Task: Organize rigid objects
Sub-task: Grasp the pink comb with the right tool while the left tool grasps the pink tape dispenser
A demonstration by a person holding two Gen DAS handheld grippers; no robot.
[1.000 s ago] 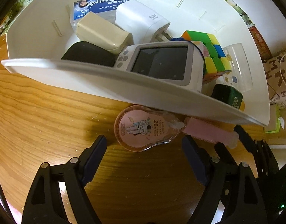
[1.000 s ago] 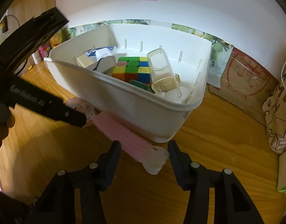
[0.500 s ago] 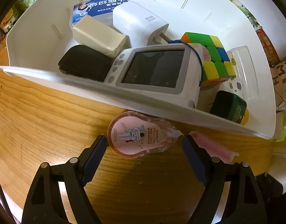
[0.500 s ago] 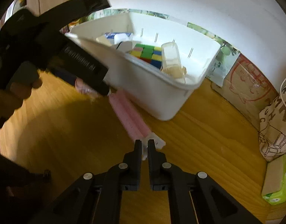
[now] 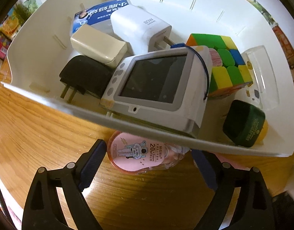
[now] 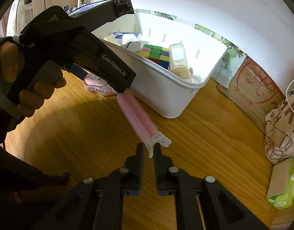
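- while a wooden table [image 6: 214,126] is carrying the white bin [image 6: 166,99] by a white wall, the pink correction tape [image 5: 139,153] is lying against the bin, inside the left gripper [image 5: 147,161], whose jaws have just been opening.
- only the right view is showing the right gripper [image 6: 148,149] clamping the pink tube [image 6: 137,115].

The left gripper [image 5: 147,159] points straight down just in front of the white bin [image 5: 147,126], its jaws having just been opening around the pink correction tape [image 5: 139,153]. The right gripper [image 6: 148,151], angled down toward the bin, pinches the pink comb [image 6: 137,115] by its clear end.
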